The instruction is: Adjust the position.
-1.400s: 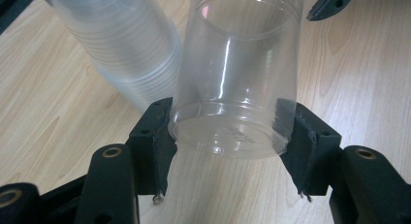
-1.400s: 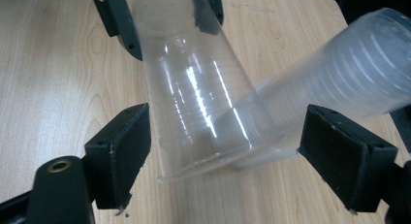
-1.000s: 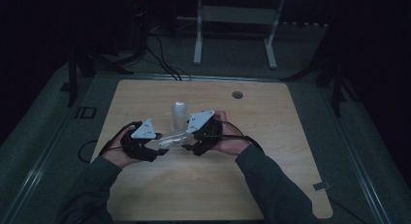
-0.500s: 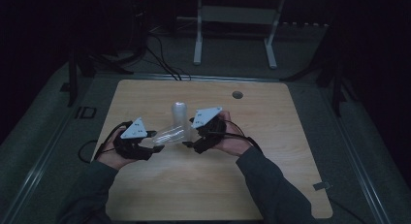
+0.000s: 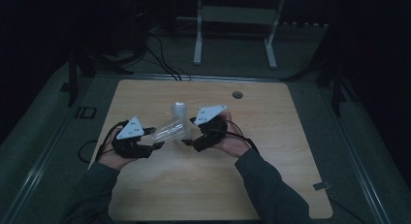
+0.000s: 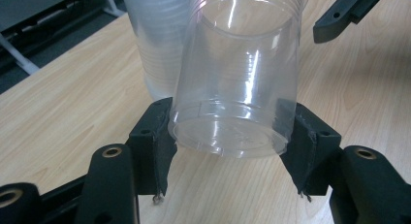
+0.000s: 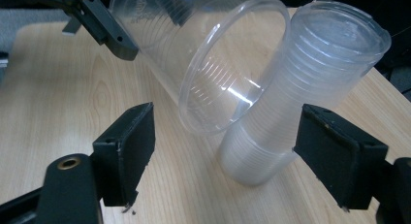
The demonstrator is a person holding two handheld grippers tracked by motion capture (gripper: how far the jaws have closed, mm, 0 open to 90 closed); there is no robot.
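A dark room is seen around a light wooden table (image 5: pixel 194 185), with a white metal stand (image 5: pixel 235 27) and cables on the floor beyond it. An upright stack of clear plastic cups (image 5: pixel 178 111) stands on the tabletop, just beyond both sets of fingers. A single clear plastic cup (image 6: pixel 237 83) is held tilted above the wood, its base clamped between the pads of the left gripper (image 6: pixel 232 151). The right gripper (image 7: pixel 225 156) is spread open, its fingers apart on either side of the cup's open rim and the stack, touching neither.
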